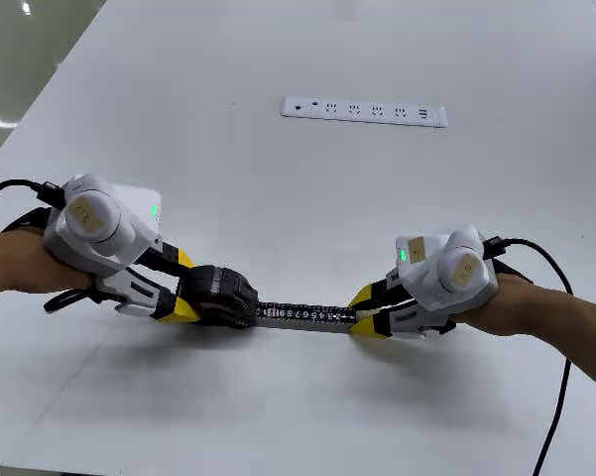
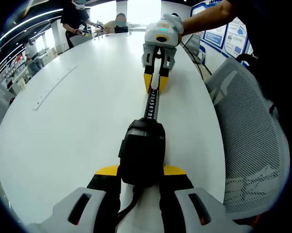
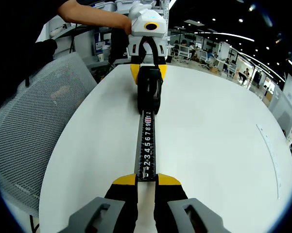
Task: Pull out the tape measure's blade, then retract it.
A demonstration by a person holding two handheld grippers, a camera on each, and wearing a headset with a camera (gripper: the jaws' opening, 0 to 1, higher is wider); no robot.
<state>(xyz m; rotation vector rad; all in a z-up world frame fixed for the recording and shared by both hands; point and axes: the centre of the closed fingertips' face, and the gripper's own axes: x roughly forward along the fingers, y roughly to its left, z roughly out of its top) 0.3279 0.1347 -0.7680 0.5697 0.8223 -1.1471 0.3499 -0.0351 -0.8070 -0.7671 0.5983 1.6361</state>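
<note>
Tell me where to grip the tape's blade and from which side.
Take the blade at its free end, coming along its length from opposite the case: the strip is thin, flat and stretched straight. The right gripper holds it so.

White-grey left tongs (image 1: 193, 297) and right tongs (image 1: 369, 312), yellow-tipped black jaws, black cables (image 1: 15, 182).

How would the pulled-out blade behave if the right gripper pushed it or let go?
The blade spans straight between the tape measure case and the right gripper, so it is probably stiff over this short length. Being thin, it may buckle if pushed endwise. Released, it likely snaps back.
</note>
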